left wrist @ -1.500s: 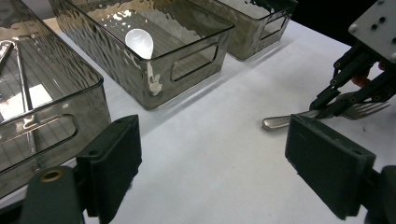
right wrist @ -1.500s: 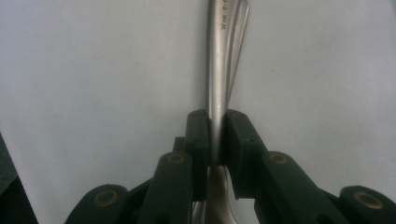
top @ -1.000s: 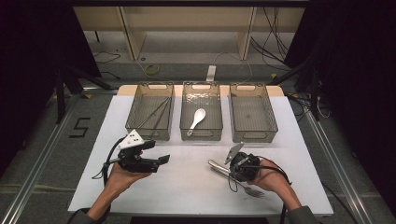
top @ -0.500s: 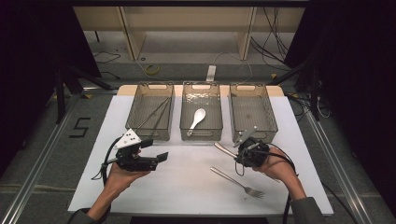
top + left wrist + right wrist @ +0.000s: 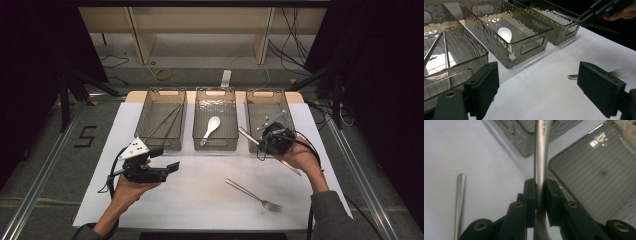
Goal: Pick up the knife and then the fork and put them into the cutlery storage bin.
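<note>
Right gripper (image 5: 272,141): you are pinching a metal utensil (image 5: 541,157) mid-handle, at the right bin's (image 5: 287,112) near end.
Left gripper (image 5: 161,161): you are holding it spread, empty.
Fork (image 5: 255,196): lying nearer you than that bin.
Technique: level the handle over the bin before releasing.

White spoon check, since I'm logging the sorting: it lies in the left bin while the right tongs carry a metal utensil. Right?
Not quite. The white spoon lies in the middle bin, as the high view shows. The right tongs do carry a metal utensil.
</note>
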